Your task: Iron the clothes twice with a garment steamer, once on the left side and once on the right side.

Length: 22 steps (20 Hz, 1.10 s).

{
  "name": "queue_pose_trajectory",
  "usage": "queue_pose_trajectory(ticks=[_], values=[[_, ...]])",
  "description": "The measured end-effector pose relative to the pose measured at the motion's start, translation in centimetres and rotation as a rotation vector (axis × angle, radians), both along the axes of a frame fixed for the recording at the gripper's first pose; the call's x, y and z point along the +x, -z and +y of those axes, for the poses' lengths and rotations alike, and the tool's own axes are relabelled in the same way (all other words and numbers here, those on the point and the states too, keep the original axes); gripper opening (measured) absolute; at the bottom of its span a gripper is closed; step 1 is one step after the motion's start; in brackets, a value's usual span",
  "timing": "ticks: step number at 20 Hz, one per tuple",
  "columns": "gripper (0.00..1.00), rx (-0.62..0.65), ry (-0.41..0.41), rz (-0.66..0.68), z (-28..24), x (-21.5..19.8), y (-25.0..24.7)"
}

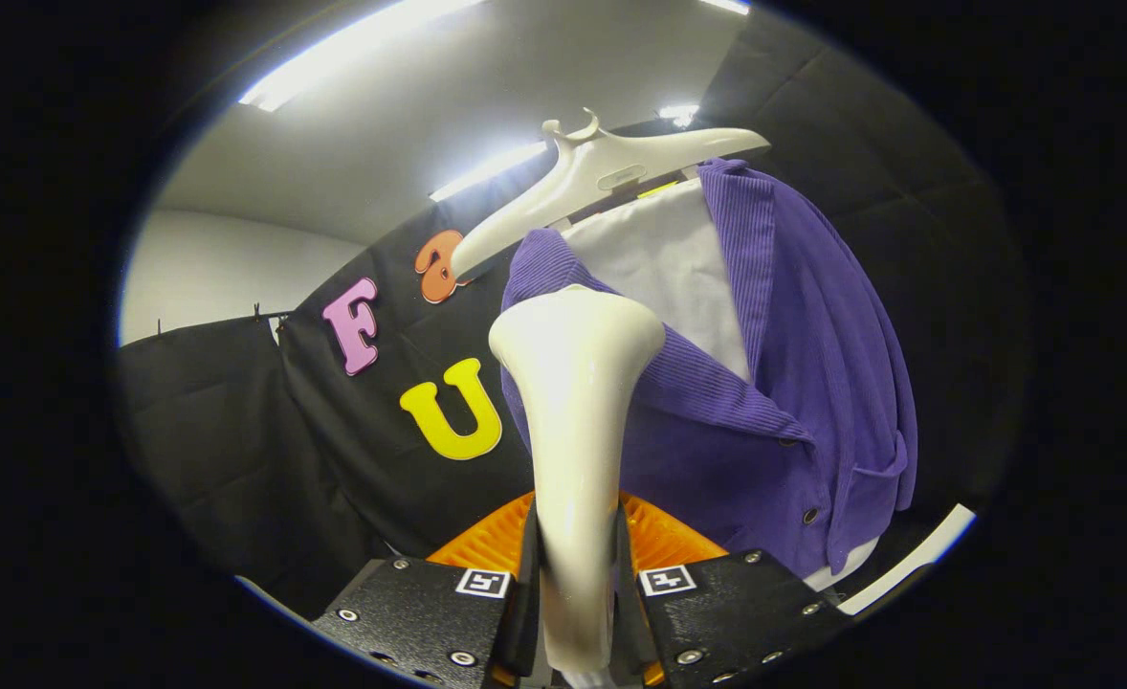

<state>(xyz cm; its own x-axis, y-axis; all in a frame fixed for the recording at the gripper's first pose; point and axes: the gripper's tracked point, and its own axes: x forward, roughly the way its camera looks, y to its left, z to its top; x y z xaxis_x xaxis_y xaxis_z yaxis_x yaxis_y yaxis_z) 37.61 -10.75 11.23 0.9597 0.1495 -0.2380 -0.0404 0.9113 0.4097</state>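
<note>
A cream garment steamer [575, 421] stands upright between my fingers, and my gripper [575, 565] is shut on its slim handle. Its wide head rises just ahead of the fingers and rests against or very near the left front of a purple corduroy jacket [793, 383]. The jacket hangs over a white shirt [664, 258] on a cream hanger [602, 177] beyond the steamer. I cannot tell whether the head touches the cloth, since its face is turned away from me.
The black cloth wall [267, 459] hangs behind and to the left of the jacket. A white edge [908, 560] runs low on the right, below the jacket's hem. Ceiling lights [353, 53] shine overhead.
</note>
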Motion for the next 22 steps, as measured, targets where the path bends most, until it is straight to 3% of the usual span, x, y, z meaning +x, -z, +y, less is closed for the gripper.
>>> queue_pose_trajectory(ticks=[22], values=[[0.35,-0.051,0.043,0.302,-2.7,-4.9,16.1]])
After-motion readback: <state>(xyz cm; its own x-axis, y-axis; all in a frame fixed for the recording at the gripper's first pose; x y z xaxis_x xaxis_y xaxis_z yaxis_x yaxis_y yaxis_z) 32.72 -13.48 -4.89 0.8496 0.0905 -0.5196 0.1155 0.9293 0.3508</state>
